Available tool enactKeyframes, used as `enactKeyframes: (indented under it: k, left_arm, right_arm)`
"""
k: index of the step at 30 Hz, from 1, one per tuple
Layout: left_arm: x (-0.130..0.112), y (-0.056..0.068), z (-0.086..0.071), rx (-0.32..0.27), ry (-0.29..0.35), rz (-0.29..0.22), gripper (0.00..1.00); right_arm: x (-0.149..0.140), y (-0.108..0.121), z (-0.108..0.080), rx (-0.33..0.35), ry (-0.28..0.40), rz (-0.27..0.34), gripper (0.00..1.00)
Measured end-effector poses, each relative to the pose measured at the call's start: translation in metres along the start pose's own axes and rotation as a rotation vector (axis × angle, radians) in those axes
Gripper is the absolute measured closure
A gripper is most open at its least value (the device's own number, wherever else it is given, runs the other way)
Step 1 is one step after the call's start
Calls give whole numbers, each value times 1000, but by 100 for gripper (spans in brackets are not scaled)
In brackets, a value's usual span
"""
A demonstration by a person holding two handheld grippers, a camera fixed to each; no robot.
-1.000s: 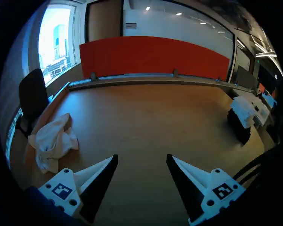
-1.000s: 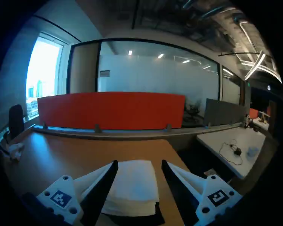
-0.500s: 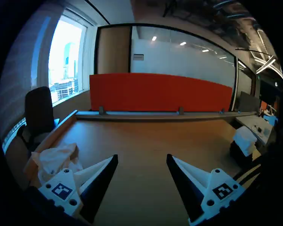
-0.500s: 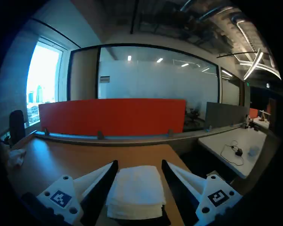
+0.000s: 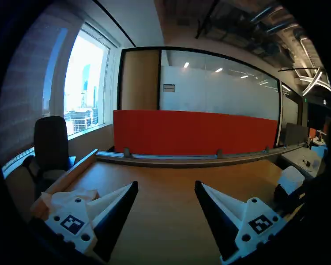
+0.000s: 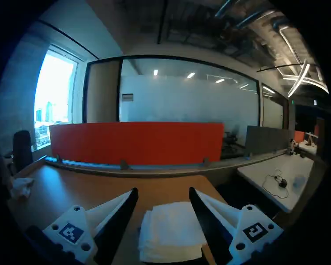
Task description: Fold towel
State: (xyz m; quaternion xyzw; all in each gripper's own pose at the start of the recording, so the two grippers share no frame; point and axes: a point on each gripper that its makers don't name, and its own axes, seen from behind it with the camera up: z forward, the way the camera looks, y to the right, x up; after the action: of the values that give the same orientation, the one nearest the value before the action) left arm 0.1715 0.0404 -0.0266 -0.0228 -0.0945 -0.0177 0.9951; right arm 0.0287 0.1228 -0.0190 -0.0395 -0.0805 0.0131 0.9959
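Observation:
A crumpled white towel (image 5: 62, 199) lies at the left end of the wooden table (image 5: 165, 190), partly hidden behind my left gripper's left finger. My left gripper (image 5: 165, 201) is open above the table with nothing between its fingers. A neat stack of folded white towels (image 6: 172, 232) rests near the table's right end, and my right gripper (image 6: 163, 205) is open just above and in front of it. The same stack (image 5: 291, 176) appears at the far right of the left gripper view. The crumpled towel (image 6: 20, 186) is small at the far left of the right gripper view.
An orange divider panel (image 5: 194, 132) runs along the table's far edge. A black office chair (image 5: 50, 145) stands by the window at left. A white desk (image 6: 276, 170) with a cable sits beyond the table's right end, with a gap between them.
Both views have tilted upward, showing more wall and ceiling. The crumpled towel has slid lower in the left gripper view, and the folded stack sits lower between the right fingers.

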Motion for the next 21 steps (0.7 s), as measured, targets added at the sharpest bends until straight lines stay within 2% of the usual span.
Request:
enactKeyframes:
  k: [12,21]
  left_arm:
    - [13,-8,7,-2,35,-2,5]
    - [21,-18,13,5,55,-23,5]
  right_arm:
    - [17,-72,10,49,49,-33,11]
    - [21,-124,19,89,56,-10,11]
